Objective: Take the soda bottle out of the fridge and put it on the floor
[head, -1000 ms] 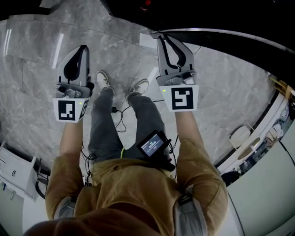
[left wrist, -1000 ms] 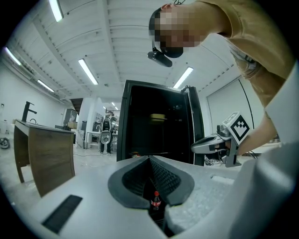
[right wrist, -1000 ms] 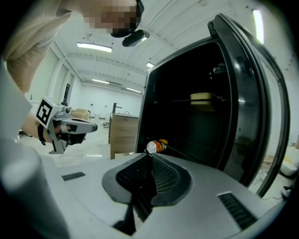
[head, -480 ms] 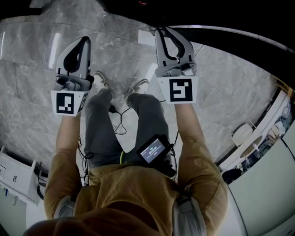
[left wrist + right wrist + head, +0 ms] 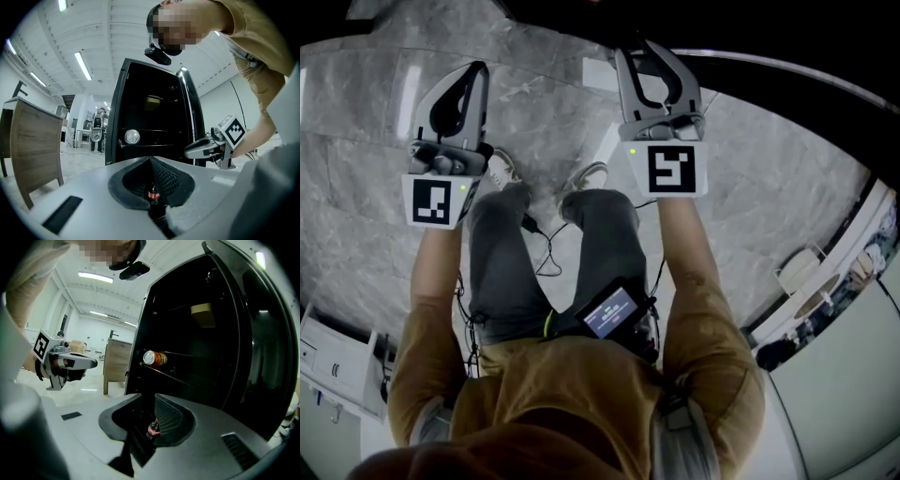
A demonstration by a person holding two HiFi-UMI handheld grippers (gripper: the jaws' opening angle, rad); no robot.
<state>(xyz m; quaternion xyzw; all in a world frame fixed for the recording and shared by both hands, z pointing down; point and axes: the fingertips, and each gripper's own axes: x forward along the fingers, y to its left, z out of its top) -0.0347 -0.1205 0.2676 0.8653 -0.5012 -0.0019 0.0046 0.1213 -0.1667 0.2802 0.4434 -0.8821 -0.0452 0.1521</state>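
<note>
The soda bottle [image 5: 153,429], dark with a red label, shows small and far off through the hole between my right gripper's jaws. It also shows in the left gripper view as the bottle [image 5: 153,194], low in the dark open fridge [image 5: 154,122]; its footing is hidden. My right gripper [image 5: 652,47] points at the fridge [image 5: 787,94]. Its jaws have just been opening and stand slightly apart with nothing between them. My left gripper [image 5: 473,70] is held level beside it, tips together and empty. Both hang above the marble floor [image 5: 356,187].
A can [image 5: 154,358] lies on a fridge shelf with a yellowish box [image 5: 202,315] higher up. A wooden cabinet [image 5: 33,150] stands left of the fridge. Cables [image 5: 544,253] trail by the person's shoes. White furniture [image 5: 328,356] sits at the lower left.
Both grippers have sunk lower in front of the fridge as the person bends down. The right gripper's tips have parted a little.
</note>
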